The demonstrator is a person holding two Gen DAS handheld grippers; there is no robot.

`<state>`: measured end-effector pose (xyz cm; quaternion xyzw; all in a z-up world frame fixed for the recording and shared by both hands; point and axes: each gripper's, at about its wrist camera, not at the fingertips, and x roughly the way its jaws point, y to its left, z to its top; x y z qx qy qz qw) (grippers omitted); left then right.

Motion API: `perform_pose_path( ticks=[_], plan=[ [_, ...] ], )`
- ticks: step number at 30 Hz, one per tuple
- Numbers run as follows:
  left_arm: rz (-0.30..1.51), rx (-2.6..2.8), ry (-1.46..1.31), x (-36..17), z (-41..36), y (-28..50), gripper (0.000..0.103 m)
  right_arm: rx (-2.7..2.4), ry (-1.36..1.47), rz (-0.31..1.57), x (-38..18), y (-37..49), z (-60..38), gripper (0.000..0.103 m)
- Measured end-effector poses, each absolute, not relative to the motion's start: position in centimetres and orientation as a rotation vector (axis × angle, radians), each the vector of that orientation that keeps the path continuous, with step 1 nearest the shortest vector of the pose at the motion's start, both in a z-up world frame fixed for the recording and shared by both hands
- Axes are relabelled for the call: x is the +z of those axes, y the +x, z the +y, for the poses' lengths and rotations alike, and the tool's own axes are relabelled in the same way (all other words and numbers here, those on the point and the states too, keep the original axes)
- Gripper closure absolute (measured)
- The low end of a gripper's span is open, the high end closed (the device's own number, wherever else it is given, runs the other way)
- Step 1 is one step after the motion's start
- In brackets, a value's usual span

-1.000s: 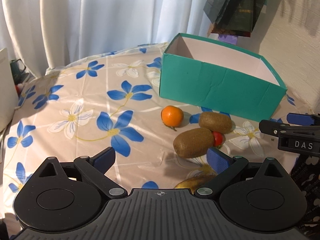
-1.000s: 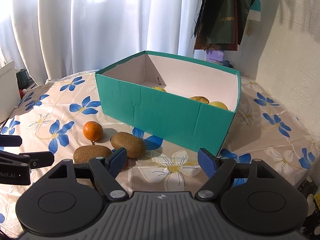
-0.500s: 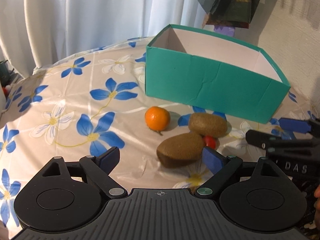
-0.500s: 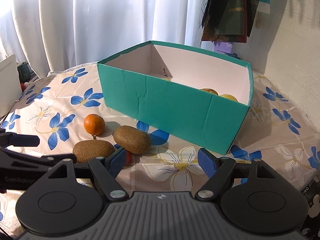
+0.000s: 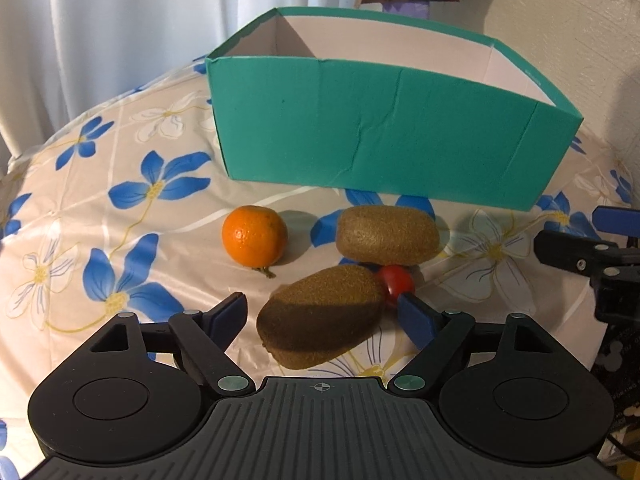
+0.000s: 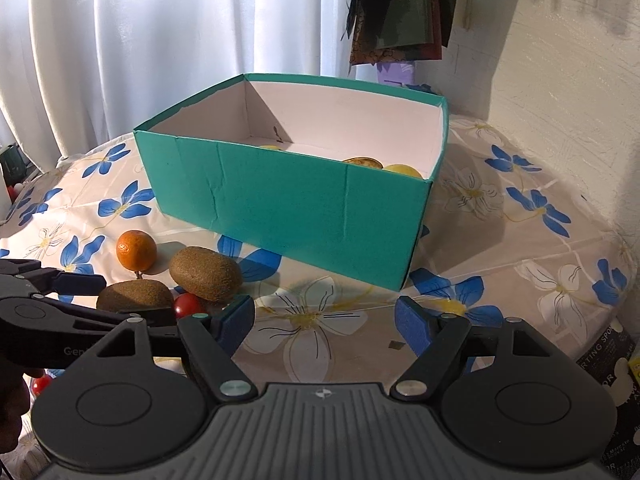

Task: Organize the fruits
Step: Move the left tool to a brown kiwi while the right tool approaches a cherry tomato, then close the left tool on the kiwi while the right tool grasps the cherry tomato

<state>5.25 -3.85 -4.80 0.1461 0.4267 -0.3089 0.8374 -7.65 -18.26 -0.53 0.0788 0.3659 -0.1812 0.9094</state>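
- Kiwi [image 5: 320, 330], the near one, lies on the flowery tablecloth [image 5: 120, 208] between the two blue pads of the left gripper [image 5: 322, 312]. The pads have just been closing in, but gaps show on both sides.
- A small red tomato [image 5: 396, 280] sits touching that kiwi, close by the right pad.
- A second kiwi [image 5: 386, 234] and an orange [image 5: 255, 235] lie just behind.
- The green box [image 5: 380, 136] stands farther back, with some fruit inside.
- The right gripper [image 6: 324, 316] is open over bare cloth.

White curtains [image 6: 160, 40] glow behind a floral-clothed table [image 6: 520, 248], beside a rough white wall [image 6: 568, 80]
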Motion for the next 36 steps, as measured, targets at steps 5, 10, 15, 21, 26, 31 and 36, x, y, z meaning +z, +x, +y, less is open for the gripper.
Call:
perform_pose_path(
  ticks=[5,10,15,21,26,31,36],
  plan=[
    [0.93,-0.687,0.342,-5.3,-4.1,6.0,0.028,-0.386,0.17,0.759,-0.7,-7.6,-18.7,0.025],
    [0.932,-0.729,0.342,-5.3,-3.8,6.4,0.03,-0.372,0.164,0.766,-0.8,-7.0,-18.5,0.025],
    [0.946,-0.758,0.329,-5.2,-3.5,6.8,0.031,-0.351,0.153,0.778,-0.9,-6.3,-18.0,0.025],
    [0.938,-0.751,0.323,-4.8,-3.1,6.7,0.032,-0.33,0.141,0.794,-1.2,-5.3,-17.3,0.025],
    [0.928,-0.705,0.272,-3.1,-1.6,6.9,0.032,-0.294,0.129,0.802,-1.1,-4.7,-16.6,0.025],
    [0.91,-0.623,0.182,-0.7,0.5,7.2,0.032,-0.218,0.11,0.83,-1.5,-3.7,-15.1,0.031],
    [0.891,-0.556,0.142,0.7,1.8,7.4,0.032,-0.15,0.099,0.864,-2.1,-2.4,-13.6,0.042]
  ],
)
